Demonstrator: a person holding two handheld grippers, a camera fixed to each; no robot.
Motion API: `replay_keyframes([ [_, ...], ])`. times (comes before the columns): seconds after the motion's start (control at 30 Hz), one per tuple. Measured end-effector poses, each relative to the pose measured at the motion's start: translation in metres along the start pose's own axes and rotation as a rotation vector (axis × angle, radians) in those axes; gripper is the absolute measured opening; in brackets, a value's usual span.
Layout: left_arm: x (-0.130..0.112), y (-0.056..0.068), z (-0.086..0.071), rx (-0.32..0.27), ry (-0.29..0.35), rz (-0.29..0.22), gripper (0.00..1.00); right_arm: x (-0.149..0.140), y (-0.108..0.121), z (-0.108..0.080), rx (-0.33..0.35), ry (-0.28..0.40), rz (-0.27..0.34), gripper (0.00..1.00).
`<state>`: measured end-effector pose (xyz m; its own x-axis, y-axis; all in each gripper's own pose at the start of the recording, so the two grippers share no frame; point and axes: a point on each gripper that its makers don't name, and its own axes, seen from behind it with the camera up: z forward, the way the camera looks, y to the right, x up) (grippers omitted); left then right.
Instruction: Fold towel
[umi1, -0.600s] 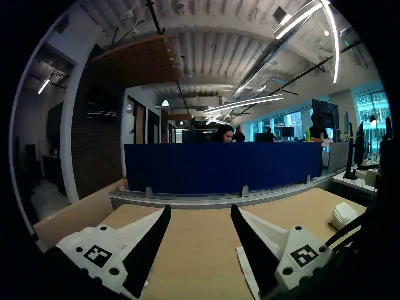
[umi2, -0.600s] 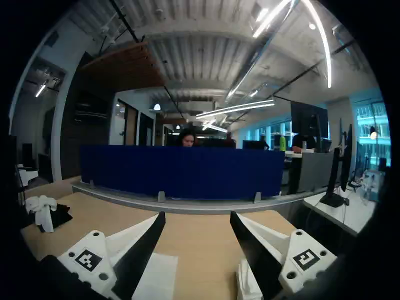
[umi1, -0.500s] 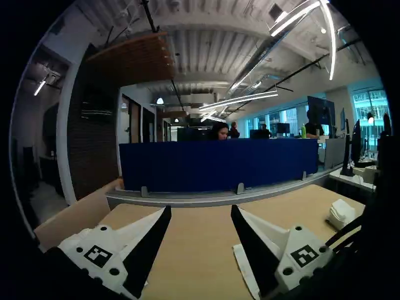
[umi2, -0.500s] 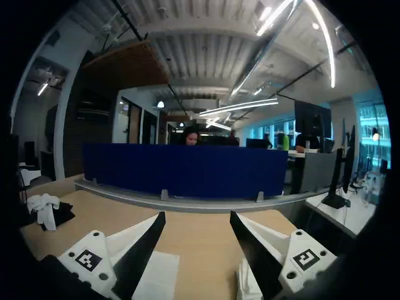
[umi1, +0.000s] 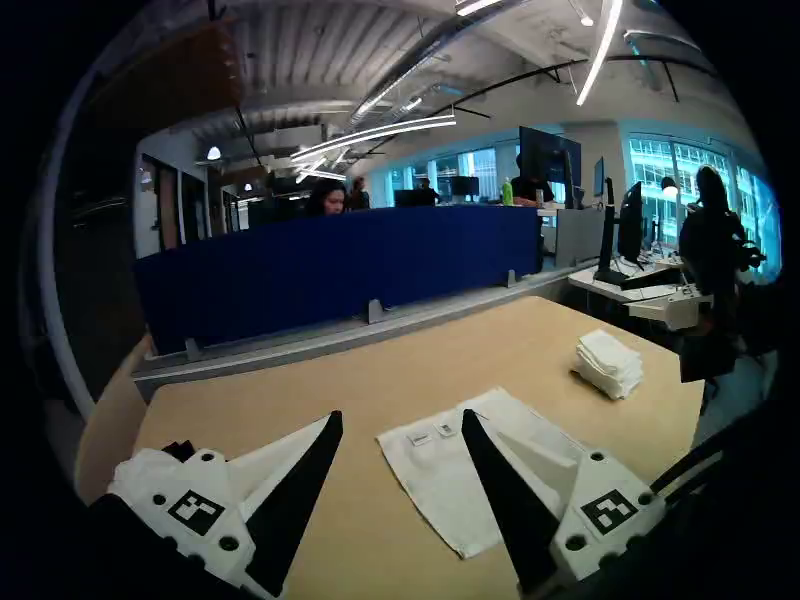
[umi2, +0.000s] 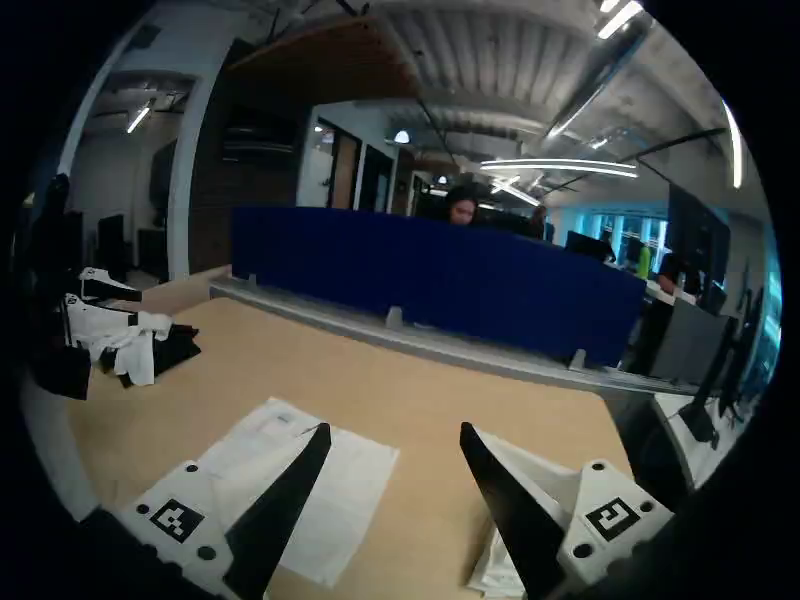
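Pale wooden worktop (umi1: 420, 375) bounded at its far edge by a grey rail (umi1: 330, 338) carrying an upright blue partition (umi1: 340, 265). A person's head (umi1: 327, 197) shows above the partition; a dark monitor (umi1: 548, 160) and ceiling light strips (umi1: 375, 130) lie beyond.

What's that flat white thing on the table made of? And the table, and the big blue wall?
The flat white towel looks like soft matte cloth: it lies limp, faintly creased, with small tags near one edge. The table looks like light wood or wood-look laminate, smooth and dull; I cannot tell which. The blue divider seems fabric-covered, matte, without shine.
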<state>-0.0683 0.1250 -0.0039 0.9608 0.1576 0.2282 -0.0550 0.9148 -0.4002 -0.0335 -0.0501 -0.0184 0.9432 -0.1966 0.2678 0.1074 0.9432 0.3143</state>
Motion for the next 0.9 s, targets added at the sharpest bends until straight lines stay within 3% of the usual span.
replay_keyframes([
  [0.2,-0.017,0.011,0.009,-0.044,-0.057,0.001,0.88,-0.019,-0.01,0.007,0.046,-0.06,-0.031,1.0],
  [0.4,-0.051,0.023,0.02,-0.075,-0.134,0.015,0.88,-0.053,-0.022,0.016,0.087,-0.14,-0.033,1.0],
  [0.7,-0.105,0.04,0.031,-0.108,-0.228,0.022,0.88,-0.113,-0.037,0.031,0.133,-0.25,0.033,1.0],
  [0.9,-0.144,0.047,0.035,-0.121,-0.298,0.004,0.88,-0.154,-0.048,0.037,0.149,-0.31,0.04,1.0],
])
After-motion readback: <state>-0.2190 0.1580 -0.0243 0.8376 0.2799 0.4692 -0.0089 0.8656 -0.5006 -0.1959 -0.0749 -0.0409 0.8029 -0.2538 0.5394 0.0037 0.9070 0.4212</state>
